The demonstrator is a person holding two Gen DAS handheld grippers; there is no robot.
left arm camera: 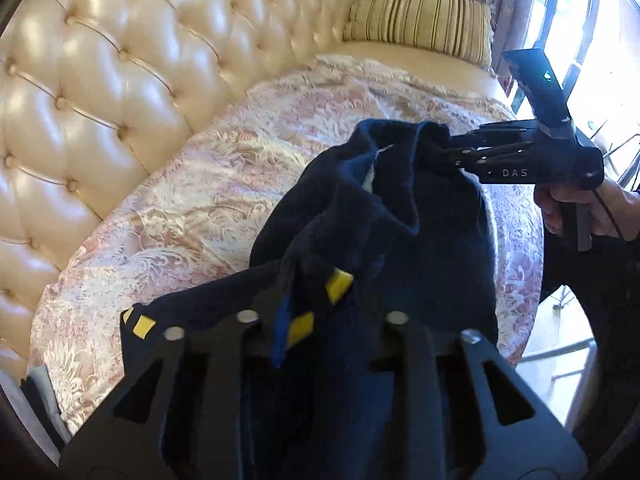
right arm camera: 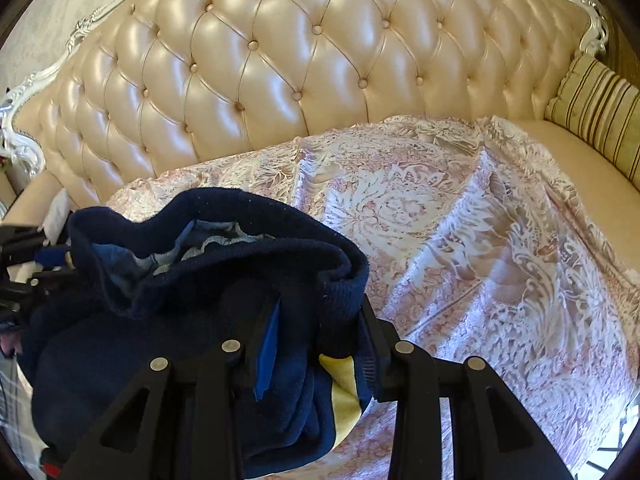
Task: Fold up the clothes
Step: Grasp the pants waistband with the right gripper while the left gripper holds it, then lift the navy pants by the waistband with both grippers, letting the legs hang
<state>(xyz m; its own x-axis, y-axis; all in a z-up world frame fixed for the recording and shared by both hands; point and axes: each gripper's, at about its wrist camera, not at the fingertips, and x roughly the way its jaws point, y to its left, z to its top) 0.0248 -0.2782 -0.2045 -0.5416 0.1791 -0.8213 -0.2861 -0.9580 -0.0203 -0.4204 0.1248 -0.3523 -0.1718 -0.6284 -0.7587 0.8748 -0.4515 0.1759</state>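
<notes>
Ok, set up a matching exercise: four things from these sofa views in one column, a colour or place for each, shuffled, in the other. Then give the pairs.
1. garment
2. sofa back
3. throw
4. cushion

A. striped, at the sofa's end
B. cream, button-tufted
C. navy with yellow bands
D. pink and white pattern, spread on the seat

Pairs: 1-C, 2-B, 3-D, 4-A

Throw [right arm camera: 460,216] free rt of garment [right arm camera: 200,280]; sofa back [right arm camera: 280,60] blocks behind

Home living room: tufted sofa [right arm camera: 280,60], striped cushion [left arm camera: 420,24].
</notes>
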